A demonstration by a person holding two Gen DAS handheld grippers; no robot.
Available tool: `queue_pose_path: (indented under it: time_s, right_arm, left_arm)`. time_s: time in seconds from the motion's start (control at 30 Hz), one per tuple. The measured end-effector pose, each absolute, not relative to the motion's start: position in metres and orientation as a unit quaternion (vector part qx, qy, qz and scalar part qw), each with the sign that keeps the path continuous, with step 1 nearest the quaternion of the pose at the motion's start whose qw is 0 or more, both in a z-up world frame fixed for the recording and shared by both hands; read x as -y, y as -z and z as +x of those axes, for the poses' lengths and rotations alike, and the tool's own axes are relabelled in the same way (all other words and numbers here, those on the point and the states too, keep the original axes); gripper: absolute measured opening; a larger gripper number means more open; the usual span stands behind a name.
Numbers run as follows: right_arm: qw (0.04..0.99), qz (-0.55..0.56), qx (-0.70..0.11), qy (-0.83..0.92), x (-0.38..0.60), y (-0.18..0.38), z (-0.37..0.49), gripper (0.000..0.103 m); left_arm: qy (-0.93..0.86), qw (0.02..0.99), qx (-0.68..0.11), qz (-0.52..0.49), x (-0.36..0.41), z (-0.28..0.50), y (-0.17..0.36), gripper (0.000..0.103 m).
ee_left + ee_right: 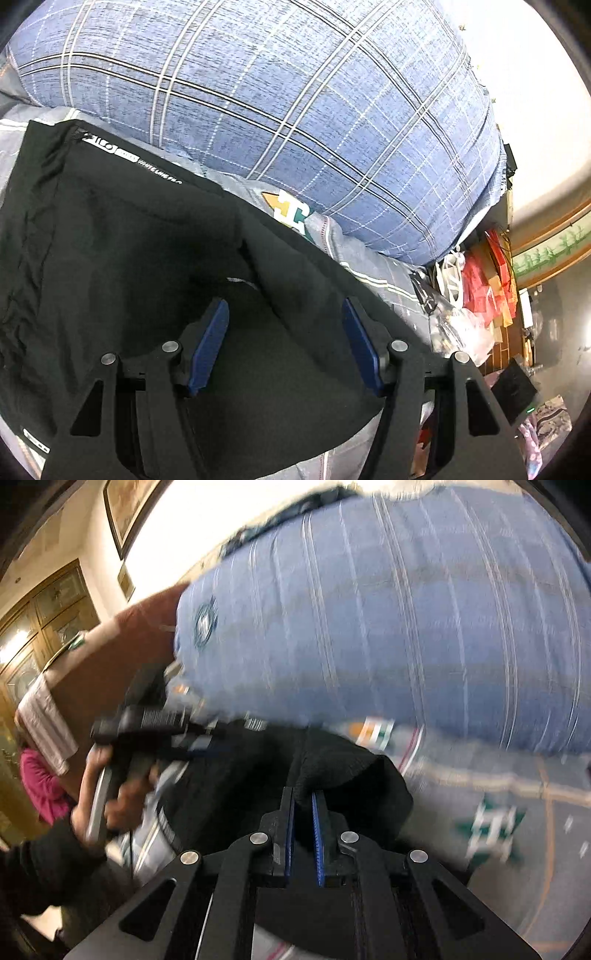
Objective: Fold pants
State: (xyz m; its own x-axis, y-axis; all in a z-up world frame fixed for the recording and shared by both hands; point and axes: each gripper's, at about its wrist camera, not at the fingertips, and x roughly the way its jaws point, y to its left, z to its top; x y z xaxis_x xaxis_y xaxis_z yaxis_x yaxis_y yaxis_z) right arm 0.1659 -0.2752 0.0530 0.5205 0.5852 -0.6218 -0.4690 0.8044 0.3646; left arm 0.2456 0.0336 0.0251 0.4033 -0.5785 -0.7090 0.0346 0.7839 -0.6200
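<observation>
step: carrying fold across | pants [122, 236] lower left on bed | right gripper [303, 812] nearly closed, pinching black fabric | left gripper [284, 332] half open, empty | advice: keep cloth taut, align edges

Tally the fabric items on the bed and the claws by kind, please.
Black pants: 1
Blue plaid quilt bundle: 1
Grey bedsheet with green letters: 1
Claws: 2, the left claw open over the pants, the right claw shut on a fold of the pants
Total: 5
</observation>
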Motion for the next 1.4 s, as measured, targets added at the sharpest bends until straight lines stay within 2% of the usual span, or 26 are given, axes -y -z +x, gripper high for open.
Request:
queue_pose_path:
  time_s: [0.07,0.1,0.17,0.23,0.27,0.33,0.47,0.57,0.7,0.77,0.8,0.83,0.87,0.93,0.97,1.17,1.23,1.27,1.33,1.4]
  right_arm:
    - [0.859,0.083,-0.415,-0.288,0.28,-0.032,0.166,0.013]
    - [0.858,0.084,-0.424,-0.278,0.283,-0.027,0.171,0.018]
    - [0.863,0.117,-0.411,-0.27,0.298,-0.034,0.172,0.035]
    - [0.869,0.157,-0.382,-0.274,0.312,-0.046,0.173,0.074]
    - [0.871,0.17,-0.368,-0.276,0.317,-0.051,0.175,0.078]
    - [0.872,0.16,-0.377,-0.266,0.311,-0.057,0.197,0.078]
    - [0.842,0.142,-0.445,-0.271,0.285,-0.032,0.266,0.078]
    - [0.818,0.142,-0.482,-0.28,0.276,0.004,0.298,0.073]
    - [0.8,0.123,-0.514,-0.283,0.263,0.035,0.306,0.066]
    - [0.8,0.1,-0.521,-0.281,0.253,0.041,0.304,0.046]
    - [0.802,0.089,-0.521,-0.279,0.249,0.042,0.303,0.031]
    - [0.805,0.078,-0.52,-0.277,0.244,0.043,0.303,0.022]
    - [0.809,0.068,-0.517,-0.272,0.242,0.042,0.302,0.019]
    - [0.818,0.062,-0.507,-0.262,0.24,0.034,0.3,0.002]
    - [0.823,0.068,-0.499,-0.263,0.241,0.028,0.299,0.0]
    - [0.847,0.073,-0.446,-0.28,0.242,-0.018,0.271,0.0]
    - [0.851,0.076,-0.441,-0.276,0.245,-0.018,0.268,0.006]
    - [0.851,0.089,-0.443,-0.267,0.25,-0.013,0.271,0.012]
    - [0.842,0.104,-0.462,-0.26,0.253,-0.001,0.279,0.068]
    - [0.837,0.088,-0.48,-0.246,0.253,0.013,0.288,0.071]
  left_arm:
    - [0.183,0.794,-0.517,-0.264,-0.036,0.245,-0.021,0.063]
    - [0.179,0.793,-0.518,-0.266,-0.037,0.245,-0.02,0.063]
    - [0.178,0.791,-0.521,-0.268,-0.036,0.244,-0.018,0.063]
    - [0.179,0.793,-0.522,-0.259,-0.032,0.243,-0.019,0.063]
    - [0.179,0.794,-0.521,-0.255,-0.03,0.243,-0.019,0.063]
    - [0.181,0.797,-0.522,-0.246,-0.026,0.241,-0.021,0.063]
    - [0.192,0.796,-0.509,-0.265,-0.033,0.234,-0.032,0.063]
    - [0.192,0.802,-0.487,-0.287,-0.047,0.222,-0.047,0.064]
    - [0.182,0.811,-0.47,-0.296,-0.059,0.213,-0.059,0.073]
    - [0.178,0.814,-0.473,-0.288,-0.058,0.214,-0.062,0.073]
    - [0.179,0.813,-0.474,-0.286,-0.057,0.215,-0.062,0.073]
    - [0.18,0.812,-0.477,-0.285,-0.055,0.217,-0.062,0.073]
    - [0.181,0.811,-0.479,-0.283,-0.054,0.217,-0.061,0.073]
    - [0.185,0.807,-0.487,-0.278,-0.05,0.218,-0.058,0.073]
    - [0.186,0.807,-0.489,-0.274,-0.049,0.218,-0.055,0.073]
    - [0.179,0.801,-0.508,-0.261,-0.047,0.217,-0.043,0.073]
    - [0.178,0.799,-0.512,-0.261,-0.046,0.217,-0.041,0.073]
    - [0.176,0.799,-0.514,-0.257,-0.044,0.217,-0.04,0.073]
    - [0.172,0.801,-0.519,-0.244,-0.04,0.217,-0.037,0.073]
    - [0.17,0.799,-0.525,-0.239,-0.035,0.219,-0.032,0.073]
